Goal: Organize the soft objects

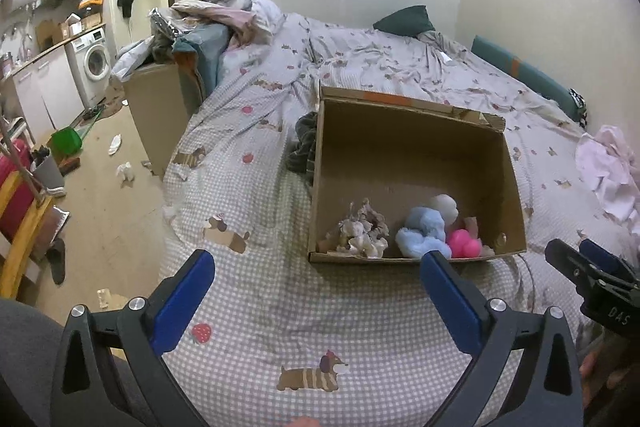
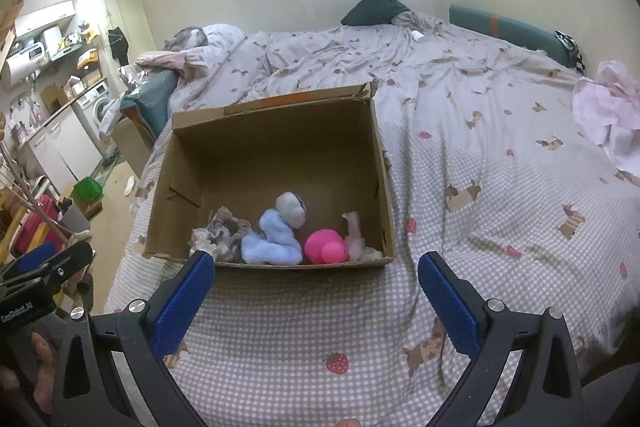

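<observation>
the cardboard box (image 2: 272, 147) sat open on the bed (image 2: 480, 155), holding a crumpled beige cloth (image 2: 220, 229), a light blue plush (image 2: 272, 239), a white plush (image 2: 291, 209) and a pink toy (image 2: 325, 246) along its near wall. both claws hung over the checked cover just short of that wall. the left claw (image 1: 318, 291) and the right claw (image 2: 316, 287) stood wide open, nothing between their blue pads.

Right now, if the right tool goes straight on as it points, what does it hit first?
Probably the near wall of the cardboard box, just ahead of the open right tool; only checked bedding lies before it. Depth is unclear.
</observation>
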